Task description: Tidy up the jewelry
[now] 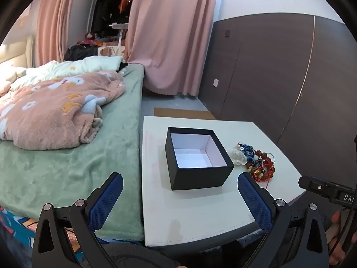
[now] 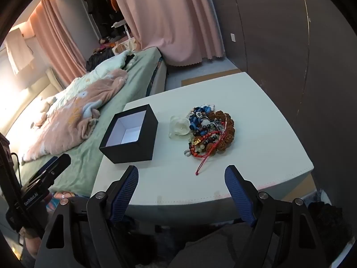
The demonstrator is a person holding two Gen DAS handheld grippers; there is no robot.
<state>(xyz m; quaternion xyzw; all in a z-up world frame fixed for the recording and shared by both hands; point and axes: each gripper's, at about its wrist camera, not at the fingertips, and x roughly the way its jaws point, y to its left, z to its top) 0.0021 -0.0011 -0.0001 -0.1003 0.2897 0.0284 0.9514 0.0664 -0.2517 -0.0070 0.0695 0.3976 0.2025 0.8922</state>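
Note:
An open black box (image 1: 196, 158) with a white inside stands empty on a small white table (image 1: 200, 212). It also shows in the right wrist view (image 2: 130, 134). To its right lies a pile of jewelry (image 2: 207, 131): brown bead bracelets, blue beads, a red cord and a white flower piece (image 2: 179, 129). The pile shows in the left wrist view (image 1: 256, 160) too. My left gripper (image 1: 179, 184) is open and empty, just before the box. My right gripper (image 2: 181, 177) is open and empty, above the table's front edge before the pile.
A bed (image 1: 67, 156) with a green sheet and a pink blanket (image 1: 55, 111) touches the table's left side. Pink curtains (image 1: 169, 33) and a dark panelled wall (image 1: 279, 78) stand behind. Cardboard (image 1: 183, 112) lies on the floor past the table.

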